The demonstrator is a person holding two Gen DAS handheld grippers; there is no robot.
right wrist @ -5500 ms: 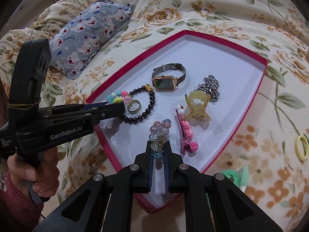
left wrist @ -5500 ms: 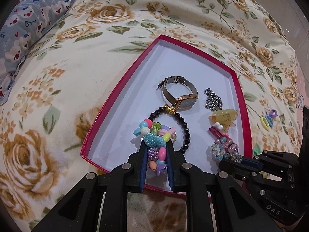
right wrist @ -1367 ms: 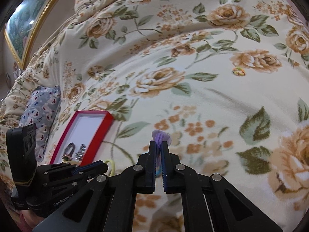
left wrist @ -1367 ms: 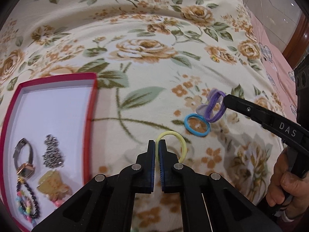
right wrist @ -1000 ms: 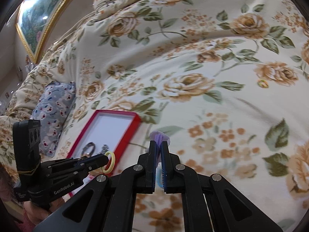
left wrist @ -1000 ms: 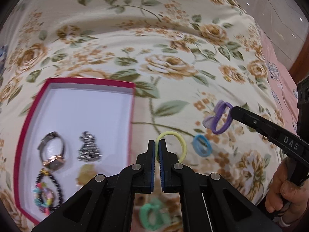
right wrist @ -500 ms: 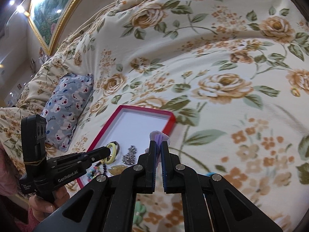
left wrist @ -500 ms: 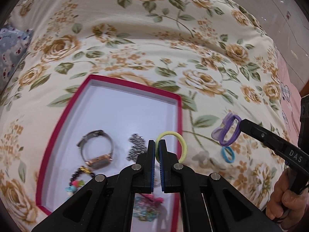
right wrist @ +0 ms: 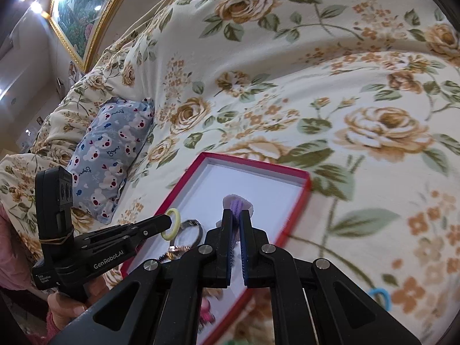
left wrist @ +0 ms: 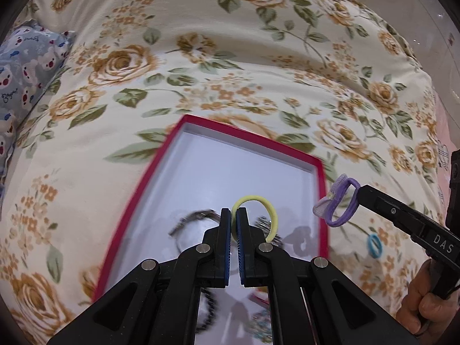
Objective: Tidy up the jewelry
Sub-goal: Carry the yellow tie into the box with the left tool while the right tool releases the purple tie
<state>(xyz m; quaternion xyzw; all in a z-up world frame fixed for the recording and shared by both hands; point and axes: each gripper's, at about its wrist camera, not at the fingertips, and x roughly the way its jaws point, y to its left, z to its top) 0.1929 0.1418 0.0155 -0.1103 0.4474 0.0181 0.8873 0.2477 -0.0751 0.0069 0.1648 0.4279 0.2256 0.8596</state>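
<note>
Floral bedspread (left wrist: 201, 66), red-rimmed box (left wrist: 138, 195), left tool (left wrist: 233, 215) pinching yellow band (left wrist: 270, 210), right tool (right wrist: 236, 218) clamping purple tie (right wrist: 237, 203)

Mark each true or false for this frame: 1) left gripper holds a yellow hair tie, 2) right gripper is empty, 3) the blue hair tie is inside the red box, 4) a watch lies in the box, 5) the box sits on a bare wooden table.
1) True. The left gripper is shut on the yellow hair tie.
2) False. The right gripper is shut on a purple hair tie.
3) False. The blue hair tie lies on the floral bedspread, outside the red box.
4) True. The watch lies on the box's white floor.
5) False. The box rests on the floral bedspread.
</note>
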